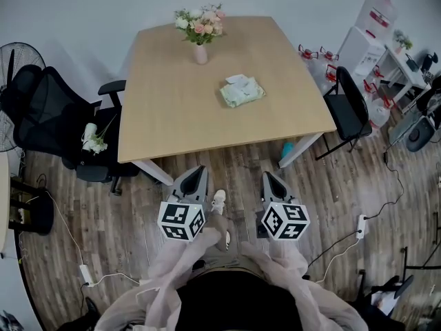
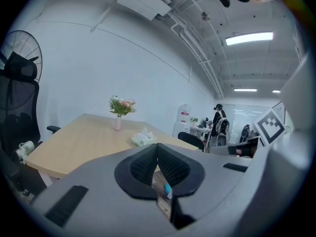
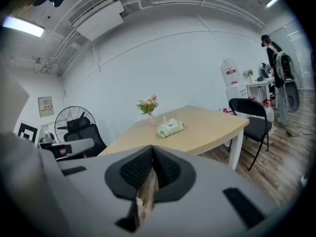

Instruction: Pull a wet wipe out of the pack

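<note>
A pale green wet wipe pack (image 1: pixel 242 92) lies on the wooden table (image 1: pixel 172 109), right of its middle, with a white wipe sticking up from its top. The pack also shows far ahead in the left gripper view (image 2: pixel 143 139) and the right gripper view (image 3: pixel 171 128). Both grippers hang side by side over the floor in front of the table's near edge, well short of the pack. My left gripper (image 1: pixel 200 171) (image 2: pixel 157 147) is shut with nothing in it. The right gripper (image 1: pixel 267 176) (image 3: pixel 152 149) is shut and empty too.
A vase of flowers (image 1: pixel 200 29) stands at the table's far edge. A black office chair (image 1: pixel 41 109) and a fan (image 1: pixel 14 54) stand left of the table, a black chair (image 1: pixel 348 105) to its right. A power strip (image 1: pixel 360 225) and cables lie on the wood floor.
</note>
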